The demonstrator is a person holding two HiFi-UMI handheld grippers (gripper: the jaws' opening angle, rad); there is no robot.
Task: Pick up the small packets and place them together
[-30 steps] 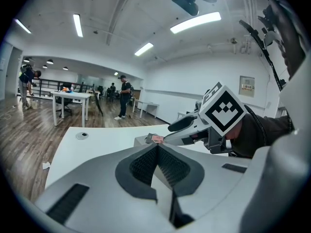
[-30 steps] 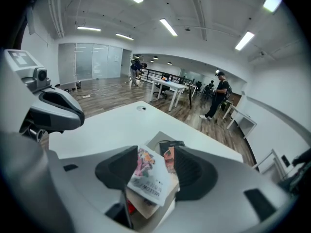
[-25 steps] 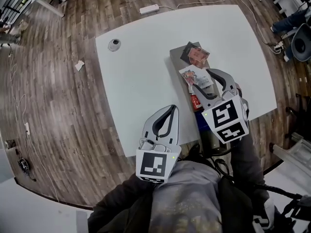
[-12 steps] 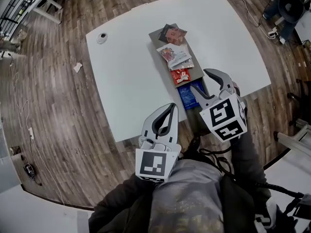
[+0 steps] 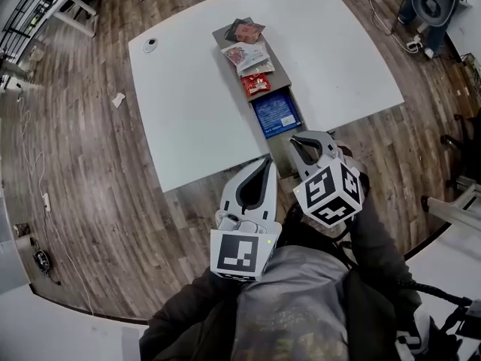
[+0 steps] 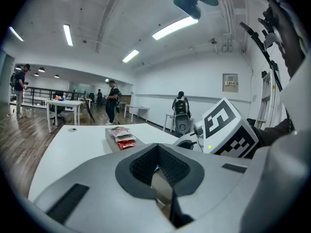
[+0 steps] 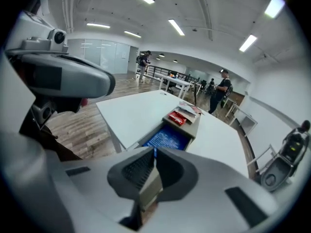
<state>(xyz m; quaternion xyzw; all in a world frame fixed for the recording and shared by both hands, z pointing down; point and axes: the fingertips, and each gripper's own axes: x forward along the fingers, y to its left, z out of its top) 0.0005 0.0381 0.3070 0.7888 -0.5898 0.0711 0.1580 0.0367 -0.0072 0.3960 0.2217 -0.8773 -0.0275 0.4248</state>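
Both tongs hang off the near end of the grey tray, which lies lengthwise on the white table. The left gripper is fully closed and empty, just left of that end. The right gripper has just been closing; its jaws now meet with nothing between them, their tips over the tray's near end. Along the tray lie the blue packet nearest the tongs, then the red packet, the white-and-pink packets, and what looks like a dark packet at the far end.
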